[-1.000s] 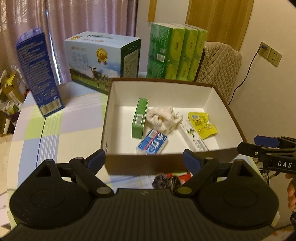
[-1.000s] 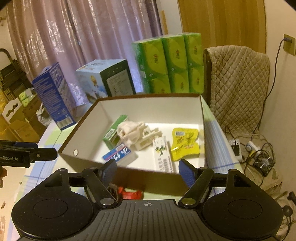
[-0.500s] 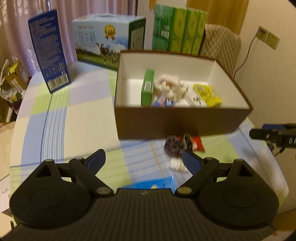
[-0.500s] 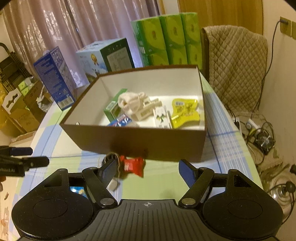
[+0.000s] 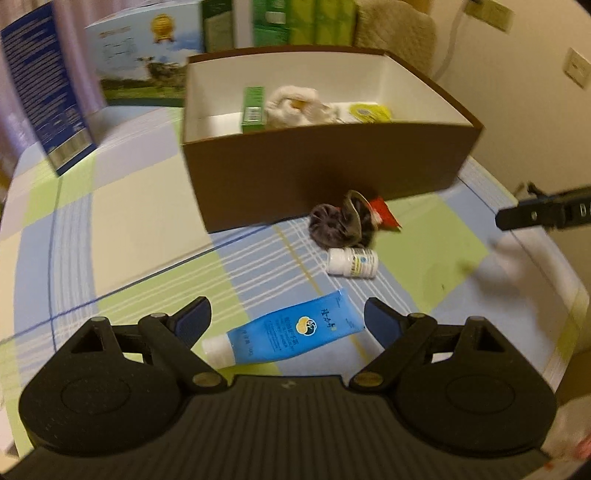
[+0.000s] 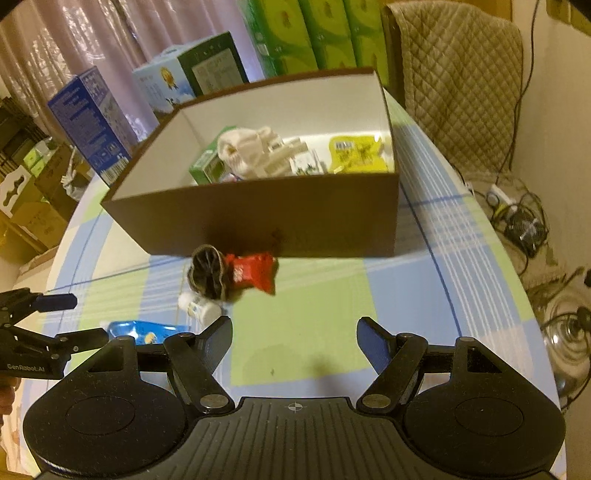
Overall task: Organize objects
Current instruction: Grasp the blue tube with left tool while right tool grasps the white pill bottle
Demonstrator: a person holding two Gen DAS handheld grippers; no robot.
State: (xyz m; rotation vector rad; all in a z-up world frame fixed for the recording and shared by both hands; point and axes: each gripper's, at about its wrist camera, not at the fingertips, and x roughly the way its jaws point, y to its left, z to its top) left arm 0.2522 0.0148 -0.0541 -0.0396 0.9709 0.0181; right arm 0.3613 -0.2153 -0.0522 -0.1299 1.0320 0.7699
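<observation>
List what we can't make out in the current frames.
- Box floor, both views: the near brown wall hides it and the lower parts of the items inside.
- Blue tube, right wrist view: partly behind the right claw.
- Pale smear, left wrist view: motion blur, unidentifiable.
- White bottle label: too small to read.
- Right claw, left wrist view: cut by the frame edge.

Blue carton [image 6: 90, 122], milk box [image 5: 147, 51], green tissue packs [image 6: 317, 33], quilted chair [image 6: 461, 70], pink curtains [image 6: 92, 40]

Black hand-held gripper [image 5: 287, 320], blue finger pads [image 5: 376, 319], brass pivot screws, ribbed housing
</observation>
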